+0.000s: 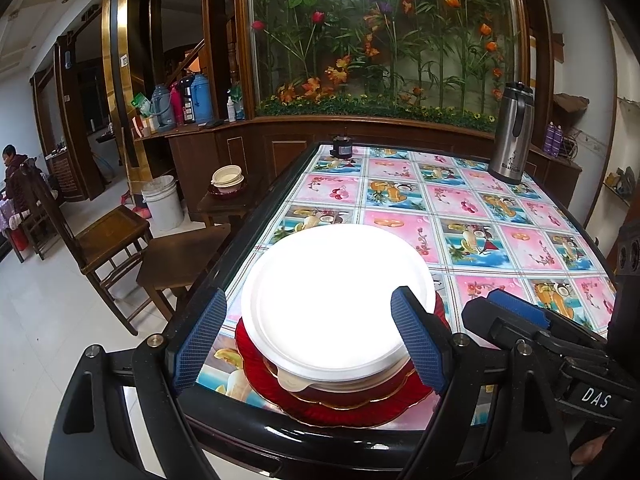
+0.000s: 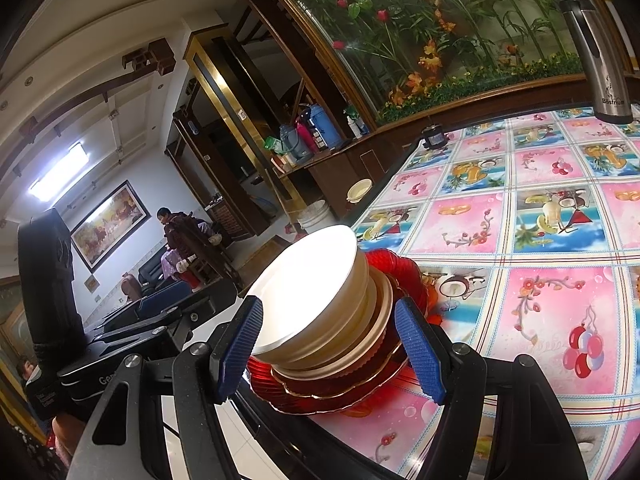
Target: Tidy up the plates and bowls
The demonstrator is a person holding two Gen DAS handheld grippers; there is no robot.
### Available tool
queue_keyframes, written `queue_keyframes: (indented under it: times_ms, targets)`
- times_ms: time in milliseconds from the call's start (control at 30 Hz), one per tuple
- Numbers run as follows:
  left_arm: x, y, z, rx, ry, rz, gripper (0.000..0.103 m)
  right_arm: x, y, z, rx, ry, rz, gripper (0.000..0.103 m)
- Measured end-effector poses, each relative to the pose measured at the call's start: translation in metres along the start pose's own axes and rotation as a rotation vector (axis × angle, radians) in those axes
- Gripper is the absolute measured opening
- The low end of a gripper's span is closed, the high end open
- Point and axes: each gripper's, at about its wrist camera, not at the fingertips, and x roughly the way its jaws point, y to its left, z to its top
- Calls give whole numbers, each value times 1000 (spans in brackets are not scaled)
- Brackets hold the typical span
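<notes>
So the stack (image 1: pixel 340 344) sits upright at the near left edge of the table (image 1: pixel 460 216): white bowl (image 2: pixel 316 292) on top, opening up, red plates (image 2: pixel 320 396) underneath. Left gripper (image 1: pixel 308 344) is spread wide around it, not pinching. Right gripper (image 2: pixel 332 354) straddles the stack fairly wide too; its pads might be brushing the bowls, hard to tell.

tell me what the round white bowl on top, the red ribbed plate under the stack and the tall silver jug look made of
Round white bowl: probably glazed ceramic or melamine; smooth and opaque with strong glare. Red ribbed plate: likely glass or clear plastic; translucent, fluted, with a gold-coloured rim. Tall silver jug: brushed stainless steel with a black, plastic-looking handle.
</notes>
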Motion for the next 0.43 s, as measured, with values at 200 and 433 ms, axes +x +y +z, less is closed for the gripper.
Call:
queue_keyframes:
  times_ms: [200, 433]
  targets:
    - [2, -2, 1, 4, -1, -15, 85, 1, 0, -1, 3, 1, -2, 71]
    - [1, -2, 5, 4, -43, -13, 85, 5, -2, -3, 17, 2, -5, 71]
